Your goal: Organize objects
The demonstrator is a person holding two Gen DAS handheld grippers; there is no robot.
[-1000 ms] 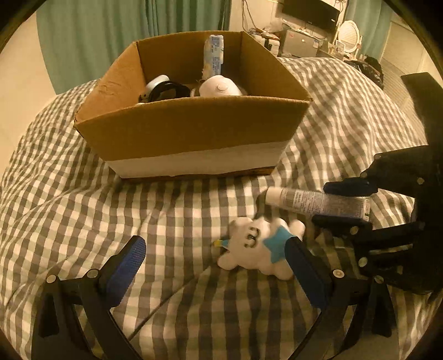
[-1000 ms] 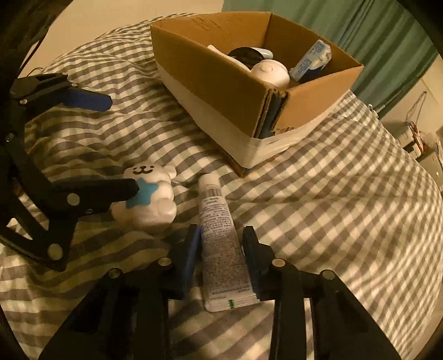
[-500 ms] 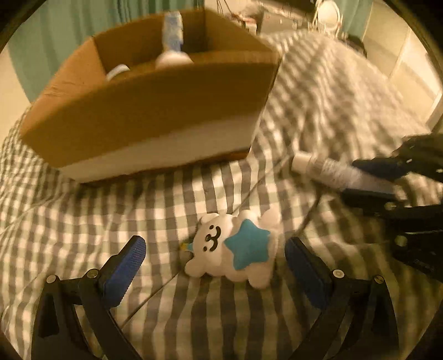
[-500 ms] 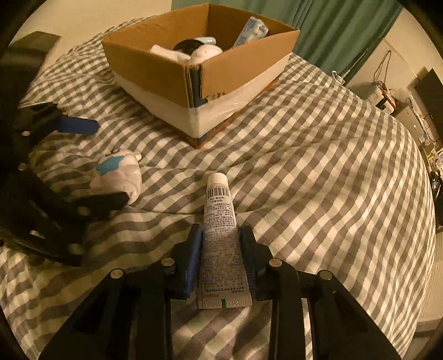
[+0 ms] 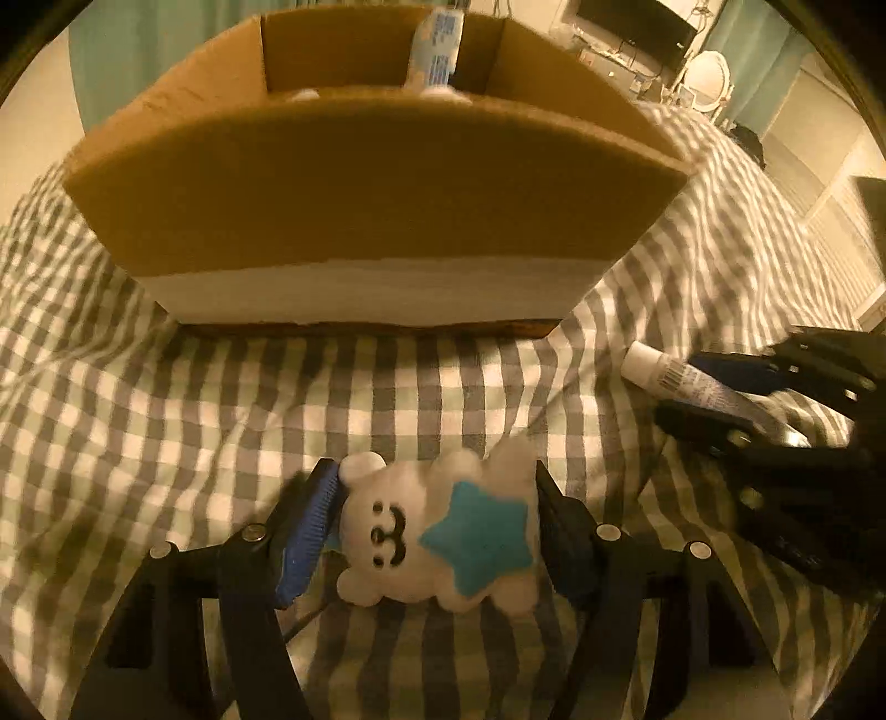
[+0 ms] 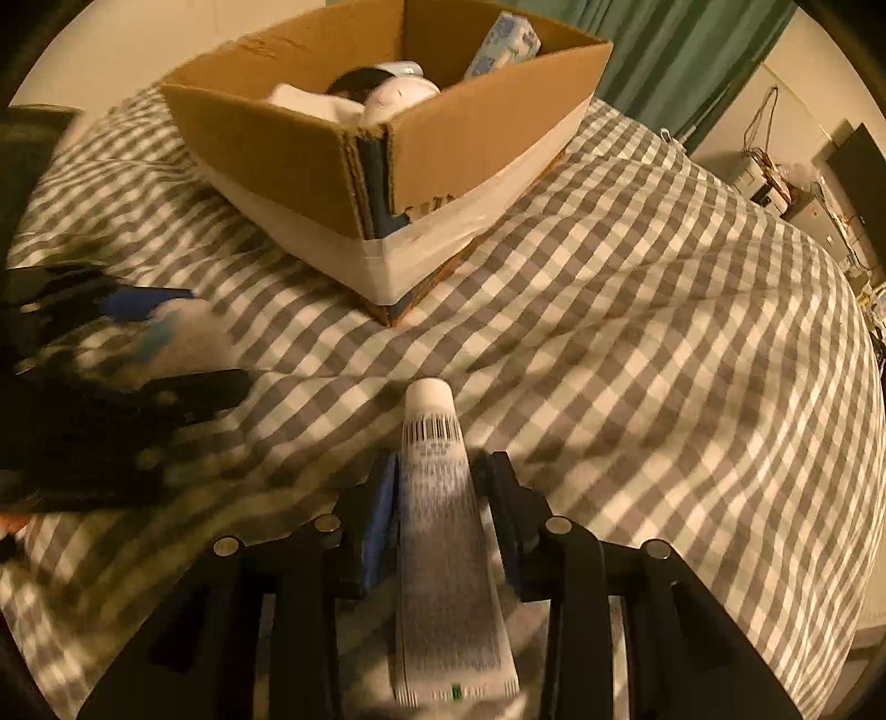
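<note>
Between the two blue pads of our left gripper [image 5: 434, 534] lies the small white plush bear [image 5: 437, 534], on its side, with a turquoise star on its belly and its face turned up to the camera. It rests on the grey and white checked bedcover [image 5: 221, 421], near the front wall of the cardboard box [image 5: 376, 188]. The jaws of this gripper are closing on the bear; both pads already stand against its sides, the left one at its head, the right one at its feet, so we read this as a grip. To the right, well apart from the bear, our right gripper [image 6: 443, 509] is clamped on a white tube [image 6: 443, 531] with a barcode near its white cap; the cap points away from the gripper towards the box, and the flat crimped end lies close to the camera. We cannot tell if the tube touches the bedcover. Farther away the box stands on the bed, brown above and with a white band along its base. Inside it we see a round white object [image 6: 396, 97], something dark beside that, and a blue and white packet [image 6: 501, 36] leaning at the far wall. Behind the bed hang green curtains [image 6: 681, 50].
</note>
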